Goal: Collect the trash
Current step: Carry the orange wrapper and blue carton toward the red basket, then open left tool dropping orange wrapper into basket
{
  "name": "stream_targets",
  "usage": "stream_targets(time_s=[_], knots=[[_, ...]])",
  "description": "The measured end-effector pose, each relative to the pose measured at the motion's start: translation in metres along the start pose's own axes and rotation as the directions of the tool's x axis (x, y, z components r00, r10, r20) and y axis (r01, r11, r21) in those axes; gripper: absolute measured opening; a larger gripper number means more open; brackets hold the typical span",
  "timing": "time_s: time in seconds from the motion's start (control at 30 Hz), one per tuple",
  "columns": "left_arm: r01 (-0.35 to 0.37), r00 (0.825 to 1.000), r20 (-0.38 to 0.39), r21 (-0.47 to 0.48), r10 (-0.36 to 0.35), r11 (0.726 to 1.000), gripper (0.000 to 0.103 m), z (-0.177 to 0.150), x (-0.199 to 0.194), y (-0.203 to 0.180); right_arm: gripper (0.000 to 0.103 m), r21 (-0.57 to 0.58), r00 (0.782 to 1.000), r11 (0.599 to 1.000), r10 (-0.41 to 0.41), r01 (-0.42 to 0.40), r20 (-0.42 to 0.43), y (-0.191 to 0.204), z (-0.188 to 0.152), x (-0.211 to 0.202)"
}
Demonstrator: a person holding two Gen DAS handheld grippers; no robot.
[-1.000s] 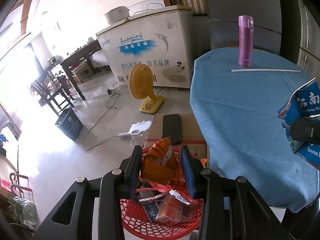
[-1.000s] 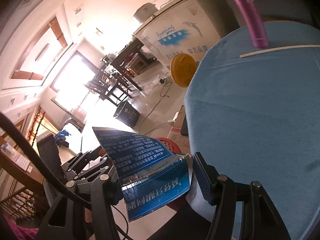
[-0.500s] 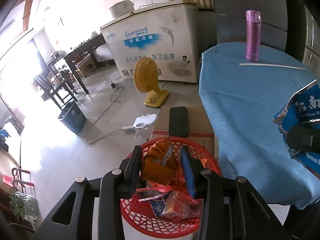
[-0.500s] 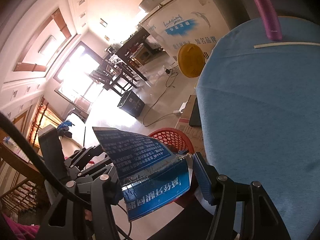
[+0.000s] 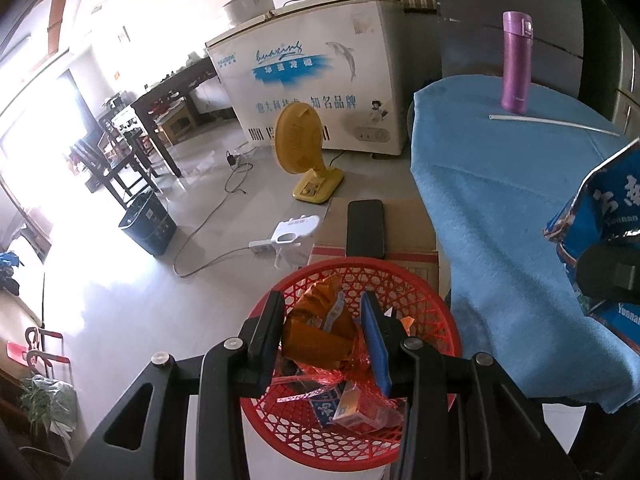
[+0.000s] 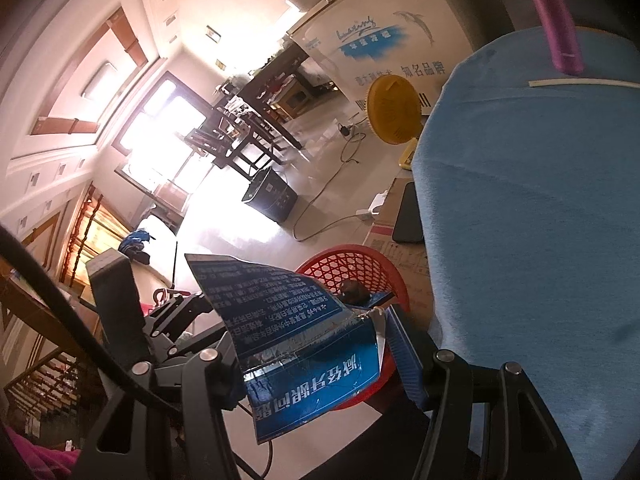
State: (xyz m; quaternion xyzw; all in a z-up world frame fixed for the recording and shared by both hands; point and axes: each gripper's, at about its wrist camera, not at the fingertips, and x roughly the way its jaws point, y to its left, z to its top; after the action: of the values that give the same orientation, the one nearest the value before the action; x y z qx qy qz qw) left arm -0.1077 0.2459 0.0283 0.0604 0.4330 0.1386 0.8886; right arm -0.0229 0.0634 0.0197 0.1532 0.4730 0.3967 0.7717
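My left gripper [image 5: 322,330] is shut on a crumpled orange snack wrapper [image 5: 320,330] and holds it over a red mesh basket [image 5: 436,316] that holds several pieces of trash. My right gripper [image 6: 316,354] is shut on a blue foil bag [image 6: 296,344] with white print. It hangs beside the edge of the blue-clothed table [image 6: 540,216], above the basket's near side [image 6: 352,260]. The blue bag also shows at the right edge of the left wrist view [image 5: 604,216].
A purple flask [image 5: 516,62] and a white straw [image 5: 556,122] stand on the table [image 5: 492,200]. A cardboard box with a black phone [image 5: 365,227] sits behind the basket. A yellow fan [image 5: 302,152], power strip, cable, dark bin [image 5: 148,224] and white freezer [image 5: 320,80] are on the floor.
My left gripper has risen and pulled back with the wrapper, so more of the basket shows below it. My right gripper has swung left toward the basket with the blue bag.
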Motion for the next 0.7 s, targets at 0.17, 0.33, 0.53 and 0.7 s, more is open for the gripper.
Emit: stream_targets(time_s=[0.17, 0.33, 0.53, 0.7], knots=[[-0.008, 1.0, -0.011, -0.008, 0.008, 1.0, 0.041, -0.003, 0.004, 0.006, 0.063, -0.009, 1.0, 1.0, 0.011, -0.011, -0.011, 0.003, 0.003, 0.006], [-0.014, 1.0, -0.021, -0.017, 0.014, 1.0, 0.041, -0.005, 0.008, 0.011, 0.063, -0.022, 1.0, 1.0, 0.017, -0.017, -0.024, 0.006, 0.005, 0.014], [-0.021, 0.999, -0.033, -0.026, 0.021, 0.999, 0.041, -0.008, 0.013, 0.017, 0.063, -0.024, 0.999, 1.0, 0.017, -0.018, -0.032, 0.006, 0.007, 0.021], [-0.026, 0.999, -0.041, -0.038, 0.025, 0.999, 0.041, -0.01, 0.018, 0.023, 0.063, -0.014, 0.999, 1.0, 0.02, -0.02, -0.042, 0.006, 0.003, 0.024]])
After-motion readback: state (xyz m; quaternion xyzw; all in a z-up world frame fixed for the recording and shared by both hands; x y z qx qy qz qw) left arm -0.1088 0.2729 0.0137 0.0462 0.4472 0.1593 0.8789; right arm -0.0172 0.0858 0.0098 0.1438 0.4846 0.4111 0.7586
